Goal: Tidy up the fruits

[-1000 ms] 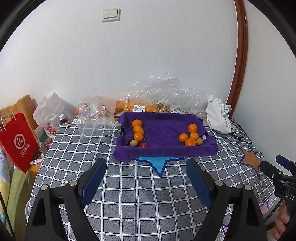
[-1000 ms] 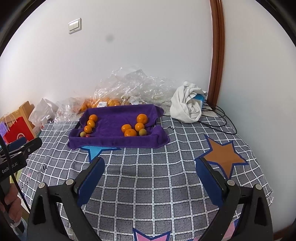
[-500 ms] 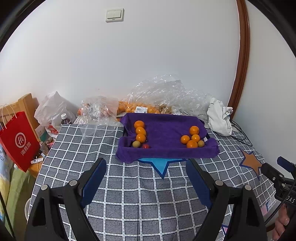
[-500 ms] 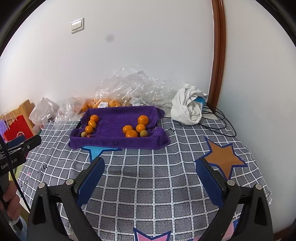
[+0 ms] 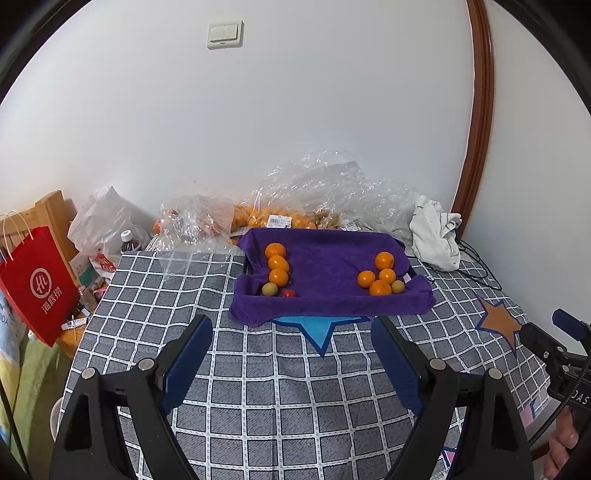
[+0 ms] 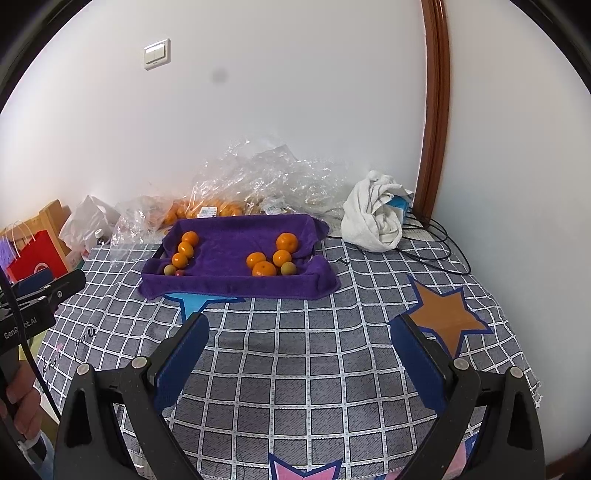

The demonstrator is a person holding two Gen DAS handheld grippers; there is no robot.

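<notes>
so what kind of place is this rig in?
Probably a home room, not a lab: a checked cloth covers the table, a red shopping bag stands beside it, and a light switch is on the wall.

A red paper bag [image 5: 35,284], far left of the left claw [image 5: 291,363], shows a white circle logo above three Chinese characters, 海底捞. The left claw's body [image 6: 22,325] reads "GenR", then a cable, then "ot.AI". The right claw's body [image 5: 576,397] reads "DAS".
</notes>
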